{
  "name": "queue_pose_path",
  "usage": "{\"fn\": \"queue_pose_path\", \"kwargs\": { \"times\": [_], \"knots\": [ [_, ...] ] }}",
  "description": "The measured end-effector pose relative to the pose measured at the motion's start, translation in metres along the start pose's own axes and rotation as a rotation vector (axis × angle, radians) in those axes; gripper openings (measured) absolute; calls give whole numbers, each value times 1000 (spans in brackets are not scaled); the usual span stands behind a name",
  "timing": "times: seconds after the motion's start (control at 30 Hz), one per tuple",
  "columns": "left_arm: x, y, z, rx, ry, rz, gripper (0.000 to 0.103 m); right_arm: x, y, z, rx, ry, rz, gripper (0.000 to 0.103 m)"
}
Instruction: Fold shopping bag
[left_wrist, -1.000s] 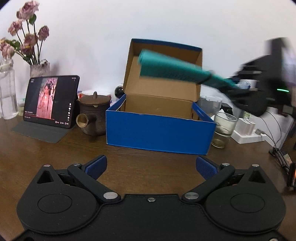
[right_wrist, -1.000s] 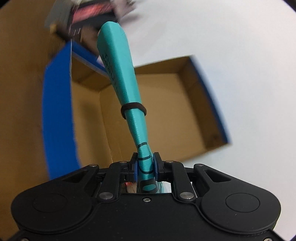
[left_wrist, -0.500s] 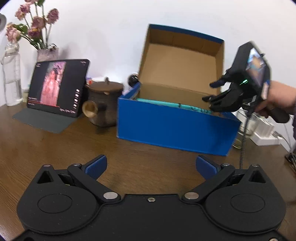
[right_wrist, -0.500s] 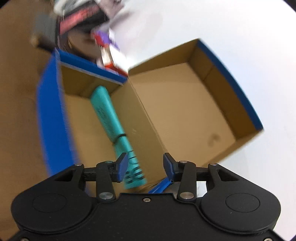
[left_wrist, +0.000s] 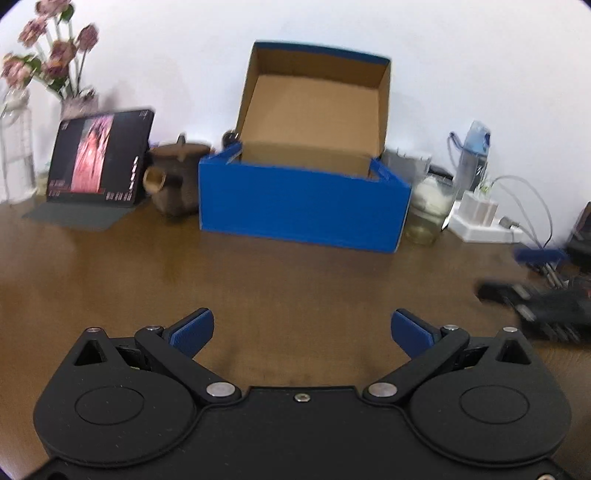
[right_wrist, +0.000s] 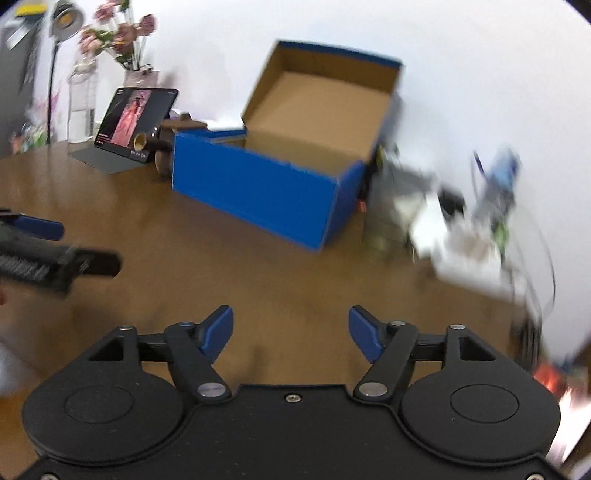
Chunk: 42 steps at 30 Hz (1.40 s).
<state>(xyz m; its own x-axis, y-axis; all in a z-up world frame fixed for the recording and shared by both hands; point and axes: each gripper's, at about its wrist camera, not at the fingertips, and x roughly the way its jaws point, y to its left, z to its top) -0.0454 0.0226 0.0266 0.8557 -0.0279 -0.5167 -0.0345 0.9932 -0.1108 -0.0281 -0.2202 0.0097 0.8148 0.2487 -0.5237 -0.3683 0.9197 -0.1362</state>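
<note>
left wrist view showed your left gripper (left_wrist: 302, 332) wide and empty over the table (left_wrist: 295, 280), the blue box (left_wrist: 303, 206) at twelve o'clock, your right gripper (right_wrist: 291, 332) likewise parted, likely finished.

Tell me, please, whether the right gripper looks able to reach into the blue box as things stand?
Probably yes: the right gripper has its jaws open and empty, the blue box stands with its lid up, and only bare table lies between them.

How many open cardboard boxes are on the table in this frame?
1. The blue box sits at the back of the wooden table, lid up against the wall, right of the teapot. Its inside is mostly hidden.
</note>
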Motion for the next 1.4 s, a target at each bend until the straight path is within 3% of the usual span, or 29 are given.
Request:
{"fn": "queue_pose_path", "kwargs": {
  "times": [0.07,0.13,0.4,0.67,0.87,1.4],
  "knots": [
    [3,-2,-11,-36,27,16,103,-2,0,-12,43,10,-12,83],
    [7,-7,-20,-46,37,44,103,3,-3,-17,104,28,-41,83],
    [18,-36,-31,75,11,94,103,22,-30,-34,408,127,-124,85],
    [45,-51,-27,106,126,68,103,30,-29,-34,421,115,-193,93],
    [47,-49,-28,124,136,53,103,33,-22,-34,370,144,-192,103],
    [55,-50,-27,142,140,26,103,32,-16,-35,359,148,-196,103]
  ]
}}
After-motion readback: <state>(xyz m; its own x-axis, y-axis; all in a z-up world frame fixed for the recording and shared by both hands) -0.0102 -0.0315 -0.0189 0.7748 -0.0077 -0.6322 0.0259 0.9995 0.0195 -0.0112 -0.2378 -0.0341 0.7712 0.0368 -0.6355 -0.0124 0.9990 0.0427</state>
